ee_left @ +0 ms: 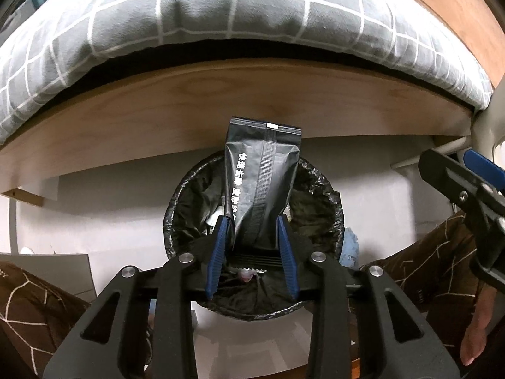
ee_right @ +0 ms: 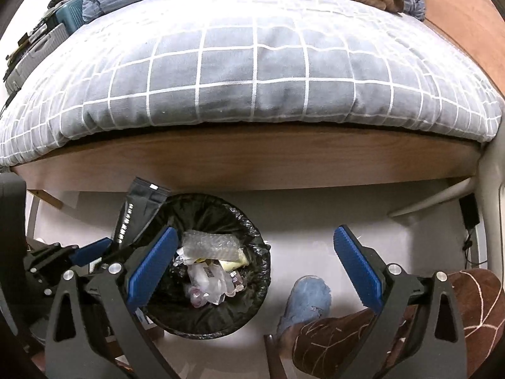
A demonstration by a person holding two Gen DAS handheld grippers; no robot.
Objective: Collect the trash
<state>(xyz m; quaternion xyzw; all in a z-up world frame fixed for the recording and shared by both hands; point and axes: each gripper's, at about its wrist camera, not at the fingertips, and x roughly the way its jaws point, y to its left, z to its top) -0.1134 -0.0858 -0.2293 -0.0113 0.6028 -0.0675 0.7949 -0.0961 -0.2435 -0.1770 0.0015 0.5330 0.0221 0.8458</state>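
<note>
We see the bin (ee_right: 208, 268) mouth open from above, but it's approx. half full w/ bubble wrap (ee_right: 211, 246) and wrappers. The bed frame board (ee_right: 246, 161) overhangs just behind its rim, so there's no room on that side. The black pouch (ee_left: 263, 177) stands over the mouth, blocking the middle in the left wrist view. Right of the bin we've bare floor (ee_right: 300, 227) up to a blue slipper (ee_right: 304, 303) and a leg in brown trousers (ee_right: 347, 338). The right gripper (ee_right: 255, 265) hangs w/ nothing between its blue pads.
</note>
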